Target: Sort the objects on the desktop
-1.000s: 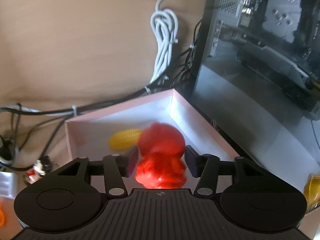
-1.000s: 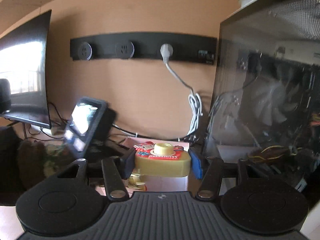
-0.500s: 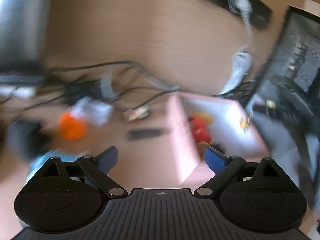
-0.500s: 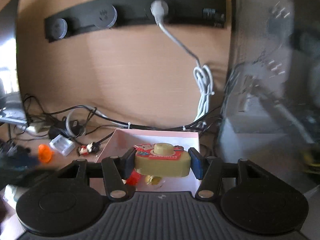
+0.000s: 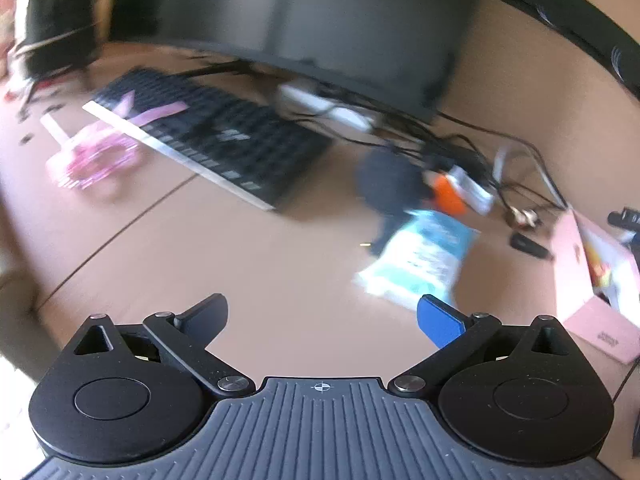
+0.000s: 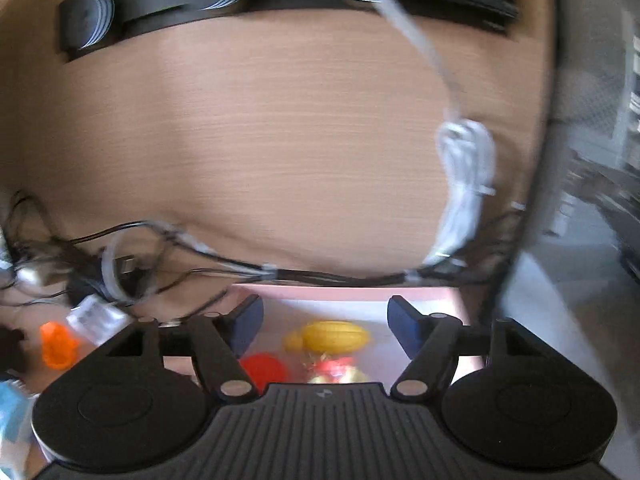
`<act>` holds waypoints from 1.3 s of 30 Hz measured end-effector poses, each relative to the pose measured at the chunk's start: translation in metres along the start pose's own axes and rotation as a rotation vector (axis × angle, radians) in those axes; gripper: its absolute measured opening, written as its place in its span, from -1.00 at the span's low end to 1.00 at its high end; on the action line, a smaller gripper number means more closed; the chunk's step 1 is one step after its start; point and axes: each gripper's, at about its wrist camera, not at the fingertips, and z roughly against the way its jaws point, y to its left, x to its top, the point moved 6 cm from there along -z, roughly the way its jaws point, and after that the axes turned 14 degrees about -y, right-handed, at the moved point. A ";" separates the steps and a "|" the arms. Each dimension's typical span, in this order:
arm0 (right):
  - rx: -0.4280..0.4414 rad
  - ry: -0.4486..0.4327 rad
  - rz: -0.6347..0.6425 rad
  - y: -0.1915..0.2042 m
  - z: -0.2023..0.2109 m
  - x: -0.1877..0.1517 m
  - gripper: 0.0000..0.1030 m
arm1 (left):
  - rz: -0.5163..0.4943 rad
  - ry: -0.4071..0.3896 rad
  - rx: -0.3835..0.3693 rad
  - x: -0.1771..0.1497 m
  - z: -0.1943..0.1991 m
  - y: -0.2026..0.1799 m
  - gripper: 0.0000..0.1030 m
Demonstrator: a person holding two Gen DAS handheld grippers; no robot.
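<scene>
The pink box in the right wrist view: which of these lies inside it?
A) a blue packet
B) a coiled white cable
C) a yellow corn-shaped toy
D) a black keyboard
C: the yellow corn-shaped toy lies on the white floor of the pink box, just beyond the gripper's fingers.

The right gripper [image 6: 324, 322] hangs over the pink box [image 6: 344, 293], jaws opening, nothing between them. Inside lie a yellow corn [image 6: 334, 336], a red toy [image 6: 264, 370] and a blurred figure [image 6: 336, 372].
</scene>
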 end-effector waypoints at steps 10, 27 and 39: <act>0.216 0.070 0.189 0.138 -0.009 -0.041 0.25 | 0.001 0.047 -0.056 -0.026 0.012 0.031 1.00; 0.044 0.226 0.143 0.152 -0.088 -0.066 0.24 | -0.018 0.110 -0.103 -0.038 0.006 0.057 1.00; 0.485 0.160 0.129 0.183 0.046 -0.048 0.53 | -0.187 0.127 -0.369 -0.048 -0.006 -0.030 1.00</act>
